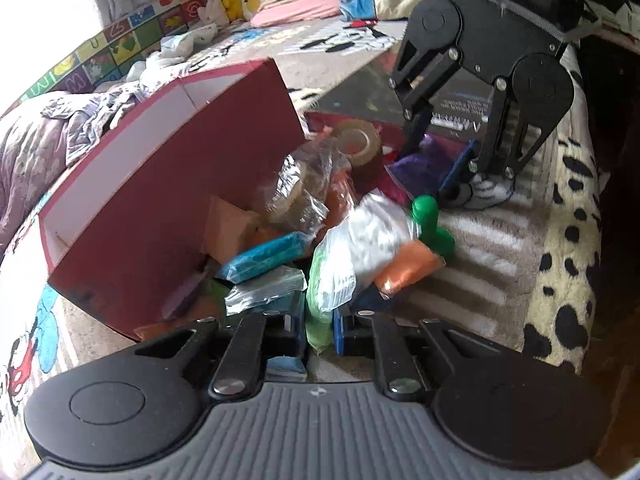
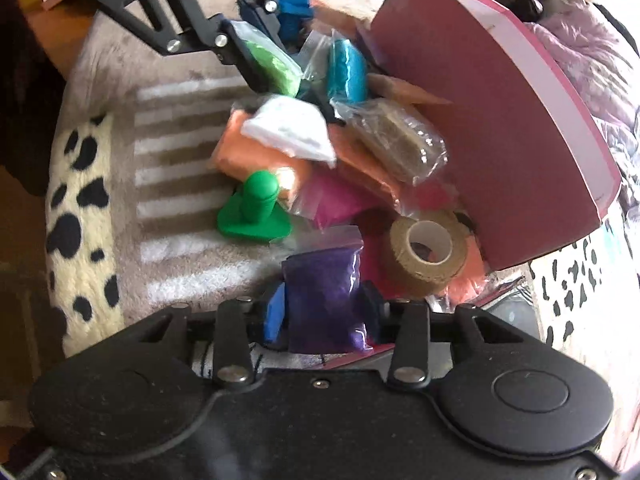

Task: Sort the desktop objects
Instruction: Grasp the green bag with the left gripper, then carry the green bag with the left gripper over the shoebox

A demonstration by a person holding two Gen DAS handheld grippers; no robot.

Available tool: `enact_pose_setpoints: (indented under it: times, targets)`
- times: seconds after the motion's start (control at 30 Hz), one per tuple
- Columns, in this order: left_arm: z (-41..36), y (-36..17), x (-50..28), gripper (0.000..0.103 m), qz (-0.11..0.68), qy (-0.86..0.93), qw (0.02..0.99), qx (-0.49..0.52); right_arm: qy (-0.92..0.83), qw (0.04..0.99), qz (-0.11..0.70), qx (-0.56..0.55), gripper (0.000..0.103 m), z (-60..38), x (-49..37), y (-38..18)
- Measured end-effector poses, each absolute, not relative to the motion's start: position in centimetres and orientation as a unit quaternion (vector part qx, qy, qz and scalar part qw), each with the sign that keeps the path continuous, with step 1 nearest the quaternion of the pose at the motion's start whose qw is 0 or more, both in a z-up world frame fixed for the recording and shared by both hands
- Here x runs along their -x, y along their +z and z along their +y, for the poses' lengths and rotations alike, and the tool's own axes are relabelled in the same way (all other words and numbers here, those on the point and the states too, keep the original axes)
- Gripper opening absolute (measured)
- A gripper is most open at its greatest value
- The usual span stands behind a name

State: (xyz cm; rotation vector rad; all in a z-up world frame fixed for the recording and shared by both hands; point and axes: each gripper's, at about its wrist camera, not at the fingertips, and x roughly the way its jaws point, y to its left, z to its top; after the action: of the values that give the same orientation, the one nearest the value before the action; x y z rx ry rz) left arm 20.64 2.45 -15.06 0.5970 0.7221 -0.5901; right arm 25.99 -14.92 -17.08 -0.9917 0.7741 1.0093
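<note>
Plainly tipped on its side: maroon cardboard box (image 2: 500,120), white-lined, open mouth turned away from the heap, smooth flat outer wall leaning over the pile; nothing visible inside the white interior (image 1: 120,148). Spilled against that wall, on the plush striped blanket (image 2: 180,184) of the bed, a loose heap of small crinkly zip bags of coloured modelling clay.

Left tool (image 1: 320,330) clamped shut on the green clay bag (image 1: 318,300), soft lime lump in clear film, pinched between blue pads at the near end of the heap; same grip seen from the right wrist view at (image 2: 276,64). Right tool (image 2: 324,312) closed on the purple clay bag (image 2: 324,296), dark grainy block in glossy plastic, at the opposite end of the heap.

Between the two: blue clay bag (image 1: 266,256), long and nubbly; white clay bag (image 2: 292,128), puffy, lying on the orange clay bag (image 2: 240,148); brown clay bag (image 2: 400,140), squarish slab, touching the box wall; pink clay bag (image 2: 336,200), flat. Beside the pink bag, green plastic stamp (image 2: 254,212), rounded handle on a flat rounded-triangular base, resting on the blanket. Next to the purple bag, tape roll (image 2: 426,252), tan, cylindrical, hollow core up-tilted. Blanket edge: fleecy cream with black spots (image 2: 80,208).
</note>
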Motion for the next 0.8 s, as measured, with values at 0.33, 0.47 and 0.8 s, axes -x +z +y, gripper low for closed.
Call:
enact_pose_setpoints:
  times: [0.33, 0.47, 0.8]
  targets:
    - [3.0, -12.1, -20.9, 0.013, 0.322, -0.267, 0.871, -0.257, 0.458, 0.699, 0.351, 0.422, 0.038, -14.5, -26.3, -15.4]
    - [3.1, -11.1, -21.6, 0.013, 0.315, -0.252, 0.881, -0.246, 0.460, 0.708, 0.347, 0.408, 0.038, -14.6, -26.8, -14.6]
    - [3.2, -8.4, -23.8, 0.013, 0.288, -0.201, 0.915, -0.200, 0.463, 0.724, 0.330, 0.391, 0.038, -13.9, -26.7, -13.1]
